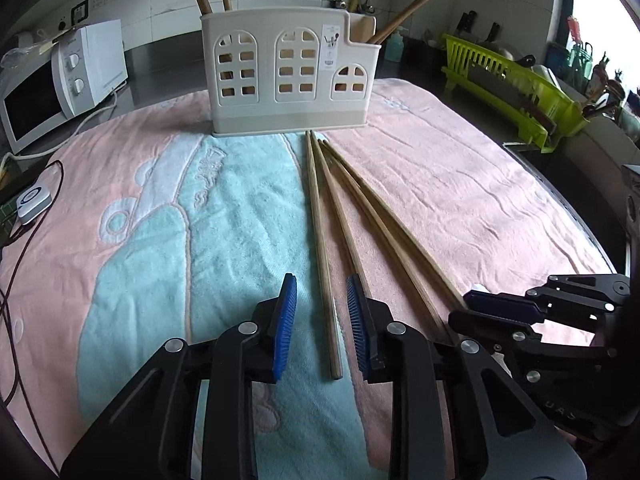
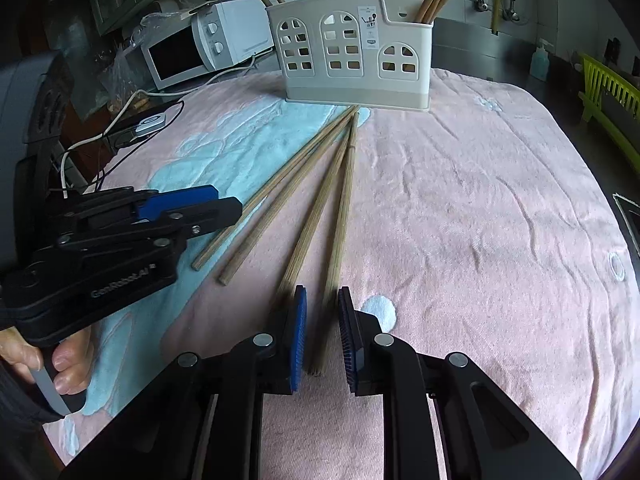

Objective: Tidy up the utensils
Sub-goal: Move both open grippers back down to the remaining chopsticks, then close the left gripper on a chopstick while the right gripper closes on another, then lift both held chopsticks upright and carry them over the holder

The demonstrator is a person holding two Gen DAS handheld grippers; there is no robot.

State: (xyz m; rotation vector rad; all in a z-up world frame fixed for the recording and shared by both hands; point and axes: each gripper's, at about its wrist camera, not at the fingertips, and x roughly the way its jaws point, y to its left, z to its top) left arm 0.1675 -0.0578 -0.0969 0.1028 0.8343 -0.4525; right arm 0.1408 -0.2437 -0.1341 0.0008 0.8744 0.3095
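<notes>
The left claw [image 2: 208,208] carries the raised lettering "GenRobot.AI" on its black side plate; the sticker on the utensil holder [image 1: 288,76] is too small to read. A hand [image 2: 60,356] grips that claw's handle at the near left, fingers curled around a grey trigger strap, and holds it low and level over the towel [image 1: 460,184]. Seen from its own camera, the left claw [image 1: 322,320] stands wide, its blue ribbed pads either side of the leftmost chopstick [image 1: 322,248] without touching it. The right claw [image 2: 322,336] is narrower, pads flanking the near end of the rightmost chopstick [image 2: 340,220], a gap visible on both sides. Four wooden chopsticks [image 1: 360,220] lie fanned on the pink and teal towel, far tips converging just in front of the cream holder with arched window cutouts, which stands upright at the far side with more chopsticks already inside.
</notes>
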